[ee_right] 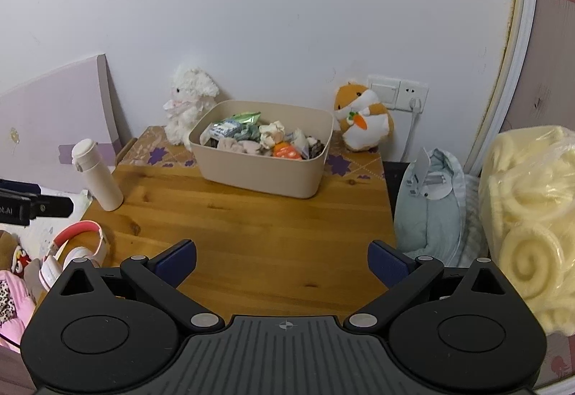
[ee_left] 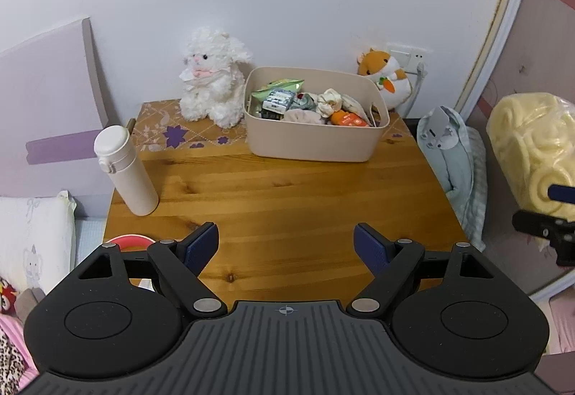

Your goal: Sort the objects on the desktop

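Left wrist: one bin (ee_left: 316, 139), two plush toys, perhaps eight items inside.

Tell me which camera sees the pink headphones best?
The right wrist view: the pink headphones show their whole band and an ear cup at the table's left edge. The left wrist view catches only a sliver of pink band behind the gripper's linkage.

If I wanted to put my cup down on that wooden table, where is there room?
The widest bare wood lies in the middle of the table, between the beige bin and the open left gripper, right of the white bottle. The back edge is crowded: a white lamb toy, the bin full of small items, and a hamster toy. Pink headphones sit at the near left corner.
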